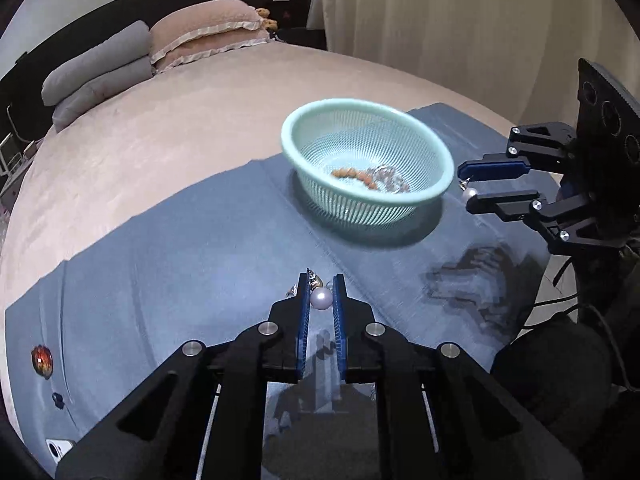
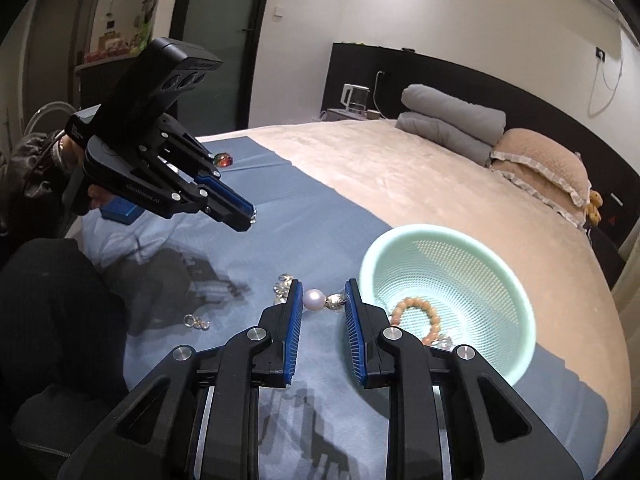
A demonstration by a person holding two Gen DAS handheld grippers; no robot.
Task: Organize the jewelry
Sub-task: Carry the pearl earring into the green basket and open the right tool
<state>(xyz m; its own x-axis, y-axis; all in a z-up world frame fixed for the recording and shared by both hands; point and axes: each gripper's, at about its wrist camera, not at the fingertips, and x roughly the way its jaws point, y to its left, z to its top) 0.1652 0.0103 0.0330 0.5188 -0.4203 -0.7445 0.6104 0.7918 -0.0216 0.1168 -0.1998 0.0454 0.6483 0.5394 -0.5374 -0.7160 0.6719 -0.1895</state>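
A mint mesh basket (image 1: 304,120) (image 2: 516,288) sits on a blue cloth (image 1: 180,280) (image 2: 304,216) on the bed; it holds an orange bead bracelet (image 1: 356,176) (image 2: 412,306) and silver pieces. My left gripper (image 1: 321,280) (image 2: 250,216) is shut on a pearl earring (image 1: 321,299), held above the cloth. My right gripper (image 2: 320,286) (image 1: 466,186) holds another pearl earring (image 2: 313,300) (image 1: 470,193) between its pads beside the basket's rim. Small silver rings (image 2: 198,322) lie on the cloth.
A red-orange gem (image 1: 42,360) (image 2: 223,159) lies on the cloth's far end with a small dark piece (image 1: 58,399) near it. Grey and pink pillows (image 1: 160,52) (image 2: 500,140) lie at the headboard. A curtain (image 1: 460,20) hangs beside the bed.
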